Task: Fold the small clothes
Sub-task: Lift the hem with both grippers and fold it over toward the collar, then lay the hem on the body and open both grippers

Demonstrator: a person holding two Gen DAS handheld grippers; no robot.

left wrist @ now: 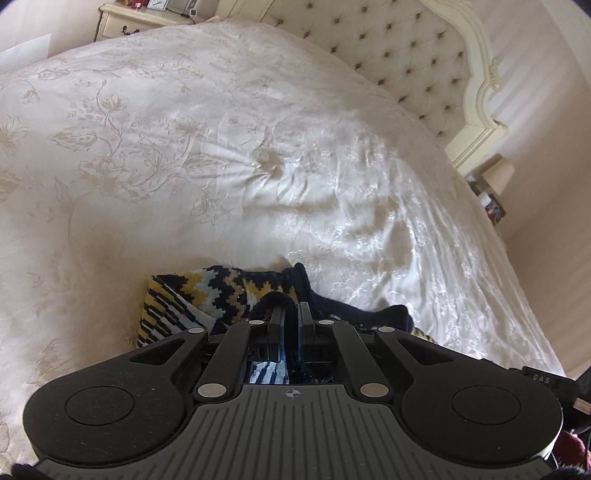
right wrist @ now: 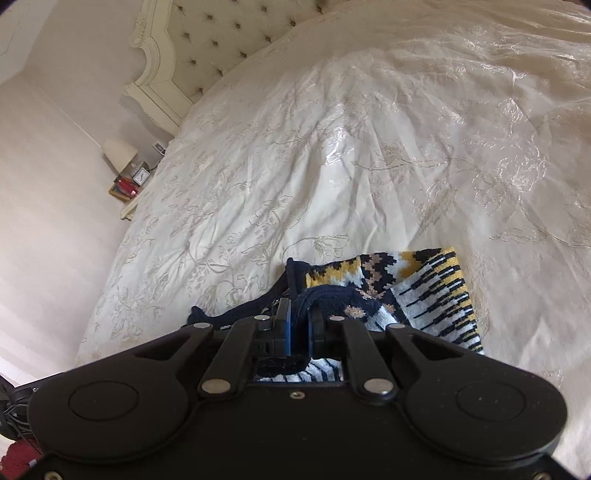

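Observation:
A small knitted garment (left wrist: 207, 295) with a navy, yellow, white and tan zigzag pattern lies bunched on the cream bedspread (left wrist: 221, 147). My left gripper (left wrist: 291, 310) is shut on a navy fold of it, the dark edge pinched between the pads. In the right wrist view the same garment (right wrist: 424, 291) spreads to the right, and my right gripper (right wrist: 301, 310) is shut on its navy ribbed edge. Part of the cloth is hidden under both gripper bodies.
The tufted headboard (left wrist: 406, 51) stands at the far end of the bed. A bedside table (right wrist: 129, 188) with a lamp, clock and books sits by the wall. Another nightstand (left wrist: 140, 16) is on the bed's other side. The bedspread (right wrist: 369, 129) stretches ahead.

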